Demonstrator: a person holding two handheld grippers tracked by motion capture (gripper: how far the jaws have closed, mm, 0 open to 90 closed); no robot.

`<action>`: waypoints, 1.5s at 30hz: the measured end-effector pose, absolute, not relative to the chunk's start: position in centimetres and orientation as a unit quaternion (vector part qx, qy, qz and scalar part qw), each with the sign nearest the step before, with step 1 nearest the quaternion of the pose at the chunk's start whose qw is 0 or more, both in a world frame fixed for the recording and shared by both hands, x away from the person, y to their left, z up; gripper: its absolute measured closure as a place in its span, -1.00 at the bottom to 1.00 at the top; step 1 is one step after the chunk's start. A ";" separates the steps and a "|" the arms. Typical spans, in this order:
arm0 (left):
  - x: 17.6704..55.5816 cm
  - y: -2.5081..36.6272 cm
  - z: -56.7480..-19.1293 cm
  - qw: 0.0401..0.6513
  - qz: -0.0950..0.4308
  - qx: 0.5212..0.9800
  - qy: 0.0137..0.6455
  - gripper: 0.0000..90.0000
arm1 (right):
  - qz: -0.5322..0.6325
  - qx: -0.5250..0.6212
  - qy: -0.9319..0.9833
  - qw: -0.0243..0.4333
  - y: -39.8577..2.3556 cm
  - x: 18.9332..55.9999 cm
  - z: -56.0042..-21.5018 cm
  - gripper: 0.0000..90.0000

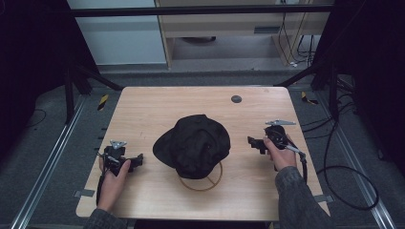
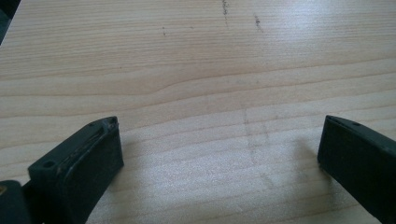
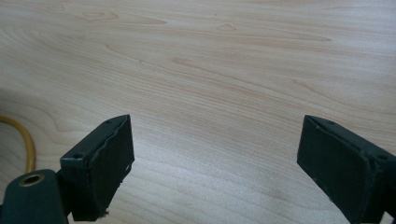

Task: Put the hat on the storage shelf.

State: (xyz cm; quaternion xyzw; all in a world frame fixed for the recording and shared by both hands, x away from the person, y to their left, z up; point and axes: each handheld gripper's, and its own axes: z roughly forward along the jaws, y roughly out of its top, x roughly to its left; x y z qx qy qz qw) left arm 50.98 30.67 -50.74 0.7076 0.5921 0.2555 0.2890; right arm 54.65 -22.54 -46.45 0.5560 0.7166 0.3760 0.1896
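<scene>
A black cap (image 1: 193,146) sits mid-table (image 1: 143,105), over a thin wooden ring (image 1: 216,179) that peeks out at its near edge. My left gripper (image 1: 136,160) rests near the table's left edge, my right gripper (image 1: 252,142) toward the right edge; bare wood lies between each and the cap. From above I can't judge the jaws. My left gripper view shows them wide apart over bare wood (image 2: 201,84); my right gripper view shows the same, plus a curved yellow ring edge (image 3: 25,142) at left.
</scene>
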 end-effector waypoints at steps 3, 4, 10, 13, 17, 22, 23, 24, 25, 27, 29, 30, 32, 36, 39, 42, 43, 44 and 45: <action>51.0 30.7 -50.7 0.289 0.256 0.707 0.592 -1.00 | 0.381 0.567 0.705 0.190 -22.6 54.9 -47.0 -0.73; 51.0 30.7 -50.7 0.289 0.256 0.708 0.592 -1.00 | 0.383 0.569 0.702 0.191 -22.6 55.0 -47.2 -0.73; 51.0 30.7 -50.7 0.289 0.256 0.707 0.592 -1.00 | 0.386 0.574 0.694 0.200 -22.8 55.4 -47.3 -0.73; 51.0 30.7 -50.7 0.289 0.255 0.708 0.592 -1.00 | 0.384 0.578 0.693 0.197 -22.8 55.6 -47.5 -0.73; 51.1 30.6 -50.8 0.291 0.256 0.707 0.592 -1.00 | 0.378 0.577 0.697 0.198 -22.8 55.7 -47.9 -0.74; 51.3 30.7 -50.8 0.291 0.255 0.708 0.590 -1.00 | 0.370 0.577 0.699 0.203 -22.5 55.9 -48.7 -0.75; 51.3 30.7 -50.8 0.291 0.255 0.709 0.590 -1.00 | 0.371 0.579 0.698 0.201 -22.4 55.9 -48.8 -0.75; 51.4 30.7 -50.8 0.292 0.255 0.709 0.590 -1.00 | 0.370 0.579 0.698 0.202 -22.3 56.0 -48.9 -0.75; 51.4 30.7 -50.8 0.292 0.255 0.709 0.590 -1.00 | 0.368 0.580 0.698 0.202 -22.3 56.0 -49.0 -0.76; 51.4 30.7 -50.8 0.292 0.255 0.709 0.589 -1.00 | 0.367 0.582 0.697 0.203 -22.2 56.0 -49.3 -0.76; 51.5 30.7 -50.8 0.291 0.255 0.710 0.589 -1.00 | 0.365 0.586 0.695 0.200 -22.2 55.9 -49.7 -0.77; 51.5 30.7 -50.8 0.292 0.254 0.710 0.589 -1.00 | 0.362 0.587 0.696 0.199 -22.2 55.9 -49.9 -0.77; 51.6 30.7 -50.8 0.293 0.255 0.709 0.589 -1.00 | 0.361 0.591 0.694 0.197 -22.3 55.8 -50.4 -0.79; 51.7 30.7 -50.8 0.292 0.254 0.710 0.588 -1.00 | 0.355 0.581 0.699 0.217 -22.3 55.5 -50.8 -0.79; 51.8 30.7 -50.8 0.293 0.254 0.709 0.589 -1.00 | 0.339 0.574 0.707 0.237 -22.0 55.0 -51.0 -0.80; 51.9 30.7 -50.8 0.292 0.255 0.709 0.589 -1.00 | 0.313 0.568 0.718 0.253 -21.7 54.6 -51.1 -0.82; 51.9 30.7 -50.8 0.293 0.255 0.709 0.589 -1.00 | 0.314 0.569 0.717 0.252 -21.6 54.4 -51.1 -0.82; 51.9 30.7 -50.8 0.293 0.255 0.709 0.589 -1.00 | 0.312 0.570 0.716 0.254 -21.6 54.1 -51.1 -0.82; 52.0 30.7 -50.8 0.293 0.255 0.708 0.590 -1.00 | 0.312 0.574 0.713 0.255 -21.6 53.8 -51.1 -0.82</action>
